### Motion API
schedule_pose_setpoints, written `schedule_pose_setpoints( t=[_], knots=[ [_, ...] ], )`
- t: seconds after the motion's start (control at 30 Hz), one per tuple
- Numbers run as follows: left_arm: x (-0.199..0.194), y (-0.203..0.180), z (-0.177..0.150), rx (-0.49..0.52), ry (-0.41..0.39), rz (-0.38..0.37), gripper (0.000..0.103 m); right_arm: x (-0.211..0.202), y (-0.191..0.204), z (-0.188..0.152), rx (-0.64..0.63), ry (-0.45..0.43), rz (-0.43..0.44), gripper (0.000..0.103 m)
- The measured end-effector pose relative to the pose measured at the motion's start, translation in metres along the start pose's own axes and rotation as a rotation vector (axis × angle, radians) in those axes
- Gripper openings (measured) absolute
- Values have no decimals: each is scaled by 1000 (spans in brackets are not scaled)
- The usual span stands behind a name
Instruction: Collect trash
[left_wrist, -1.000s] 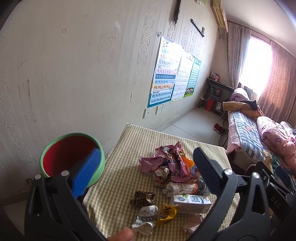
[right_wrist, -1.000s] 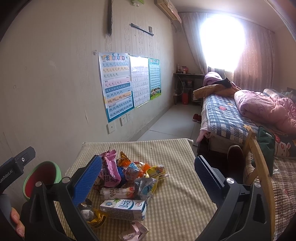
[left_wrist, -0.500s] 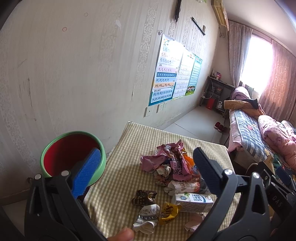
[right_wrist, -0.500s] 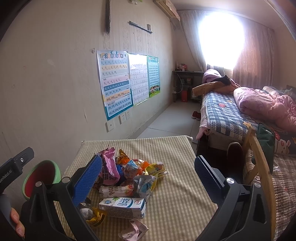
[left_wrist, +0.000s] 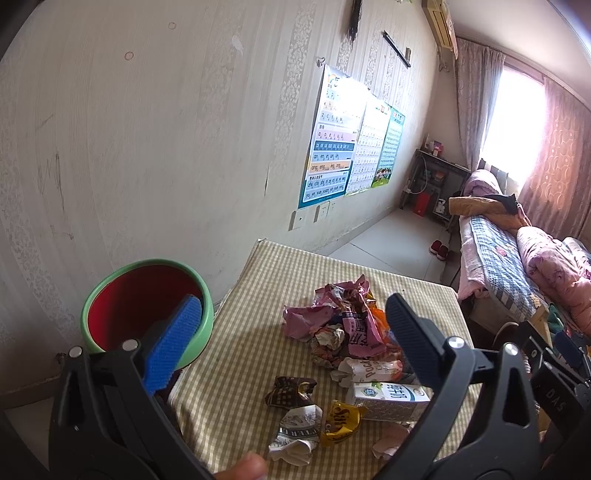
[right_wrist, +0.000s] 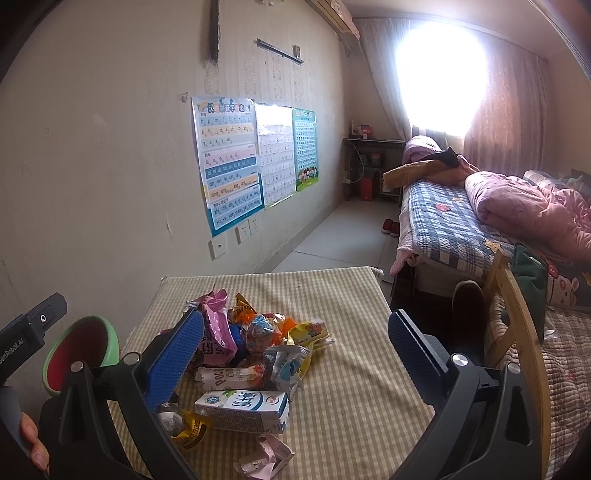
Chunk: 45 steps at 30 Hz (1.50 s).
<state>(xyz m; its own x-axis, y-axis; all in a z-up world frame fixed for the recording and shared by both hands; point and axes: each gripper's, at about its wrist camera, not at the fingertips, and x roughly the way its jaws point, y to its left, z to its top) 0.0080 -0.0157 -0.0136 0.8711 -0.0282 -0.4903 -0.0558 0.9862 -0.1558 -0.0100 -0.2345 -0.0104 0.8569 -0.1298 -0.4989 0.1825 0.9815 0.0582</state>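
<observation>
Left wrist view has the left tool (left_wrist: 291, 332) spread wide and empty above the counter (left_wrist: 236, 354), trash pile (left_wrist: 347, 332) just ahead, bin (left_wrist: 147, 302) off its left finger, while the right tool (right_wrist: 295, 345), likewise gaping, hovers over the milk carton (right_wrist: 242, 410), ready to pick.

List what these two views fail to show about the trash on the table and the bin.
- Bin: its bottom is hidden in the left wrist view by the left claw's blue finger; in the right wrist view the other tool covers part of it.
- Wrapper pile: the lower pieces are buried, so they cannot be counted.
- Milk carton: its print is too small to read.
- Table: its near edge is hidden behind both claws.
</observation>
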Motion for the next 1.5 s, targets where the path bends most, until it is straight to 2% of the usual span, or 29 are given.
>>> schedule_pose_setpoints(
  t=[0.3,0.57,0.63,0.7,0.77,0.9,1.03,1.2,1.3,1.33,1.43,1.47,1.5],
  knots=[
    [2,0,-1,12,1,-9,98,2,-4,-1,10,9,-5,96],
    [-3,1,0,25,-43,1,98,4,-5,-2,12,14,-4,96],
    [-2,5,-1,-2,-48,-24,98,4,-7,-4,21,2,22,96],
    [2,13,-5,-50,-30,-101,98,9,-10,-8,35,8,58,96],
    [12,16,-10,-47,31,-100,98,17,-11,-11,33,38,91,96],
    [40,6,-33,87,189,-37,98,39,-9,-25,25,130,155,96],
    [68,2,-64,142,337,17,98,59,-5,-38,17,218,196,96],
    [103,12,-102,125,542,41,98,83,-2,-55,-1,320,237,96],
    [122,18,-125,98,676,10,91,97,-2,-64,2,380,260,96],
    [127,18,-129,92,705,-5,89,101,-3,-68,12,403,276,96],
    [132,11,-134,107,717,-54,82,110,-2,-75,46,468,335,96],
    [135,7,-138,122,724,-63,78,112,0,-77,53,489,358,95],
    [137,5,-141,134,734,-69,73,113,2,-78,58,508,379,88]
  ],
)
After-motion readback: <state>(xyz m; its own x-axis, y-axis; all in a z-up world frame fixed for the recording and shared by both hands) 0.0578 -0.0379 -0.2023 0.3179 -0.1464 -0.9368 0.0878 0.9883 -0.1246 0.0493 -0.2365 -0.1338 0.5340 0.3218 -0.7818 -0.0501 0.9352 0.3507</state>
